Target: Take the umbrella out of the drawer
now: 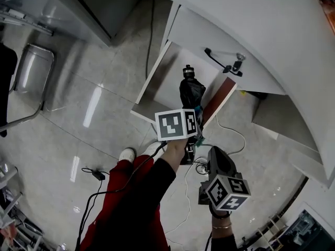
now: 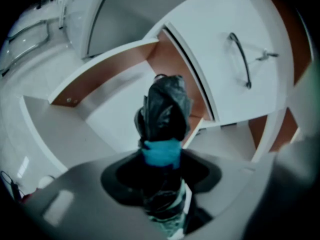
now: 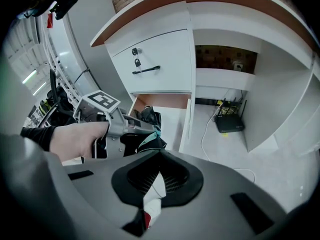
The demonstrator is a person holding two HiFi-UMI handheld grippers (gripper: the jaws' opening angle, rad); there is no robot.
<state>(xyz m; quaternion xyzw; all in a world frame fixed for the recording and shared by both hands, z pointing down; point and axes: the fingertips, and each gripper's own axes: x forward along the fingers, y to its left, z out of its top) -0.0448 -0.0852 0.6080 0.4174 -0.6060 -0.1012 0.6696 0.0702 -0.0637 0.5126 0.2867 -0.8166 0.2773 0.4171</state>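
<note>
A folded black umbrella [image 1: 191, 92] with a teal strap stands upright above the open white drawer [image 1: 157, 90], clear of the drawer's floor. My left gripper [image 1: 197, 114] is shut on the umbrella's lower part. In the left gripper view the umbrella [image 2: 165, 111] rises out of the left gripper [image 2: 161, 159], with the drawer [image 2: 112, 111] behind it. My right gripper [image 1: 213, 151] hangs lower right, apart from the umbrella, its pads together and holding nothing. The right gripper view shows the right gripper [image 3: 159, 178], the hand on the left gripper [image 3: 131, 129] and the umbrella [image 3: 148, 116].
Above the open drawer is a shut drawer front with a black handle [image 1: 219, 60] and a lock. Cables [image 1: 230, 132] lie on the tiled floor. A router [image 3: 229, 123] sits under the desk. A metal chair [image 1: 30, 75] stands left. White shoes [image 1: 127, 153] are below.
</note>
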